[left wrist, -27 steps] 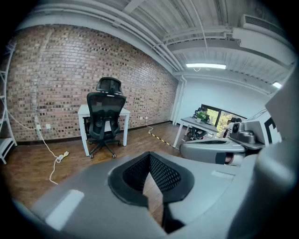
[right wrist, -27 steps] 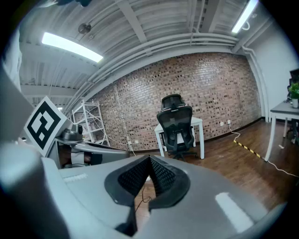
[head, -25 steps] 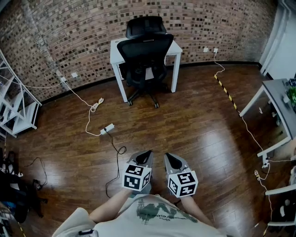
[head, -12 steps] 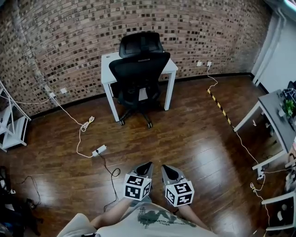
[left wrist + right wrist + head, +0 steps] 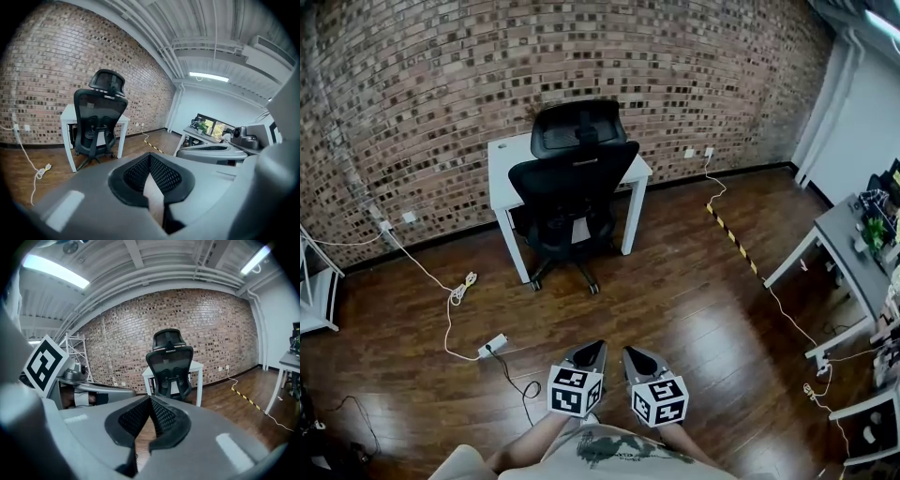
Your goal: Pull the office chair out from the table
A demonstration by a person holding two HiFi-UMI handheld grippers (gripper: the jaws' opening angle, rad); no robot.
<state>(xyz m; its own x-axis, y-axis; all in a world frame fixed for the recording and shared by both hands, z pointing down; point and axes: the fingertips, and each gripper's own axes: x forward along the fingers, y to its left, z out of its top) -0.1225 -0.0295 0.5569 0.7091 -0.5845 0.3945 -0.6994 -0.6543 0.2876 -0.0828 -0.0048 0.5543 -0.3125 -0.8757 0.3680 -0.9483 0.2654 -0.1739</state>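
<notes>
Nowhere near yet, so walk straight at the white table against the brick wall and the office chair pushed in under it, backrest facing this way, well apart from both hands. Keep right of the power strip and its cable on the floor. Then spread the left gripper and right gripper, both pinched fully closed on nothing right now, and clamp the backrest's side edges before rolling straight back.

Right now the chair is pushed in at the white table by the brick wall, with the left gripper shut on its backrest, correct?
No. The left gripper is shut on nothing, well short of the chair, as the head view shows. The chair is pushed in at the table by the wall.
</notes>
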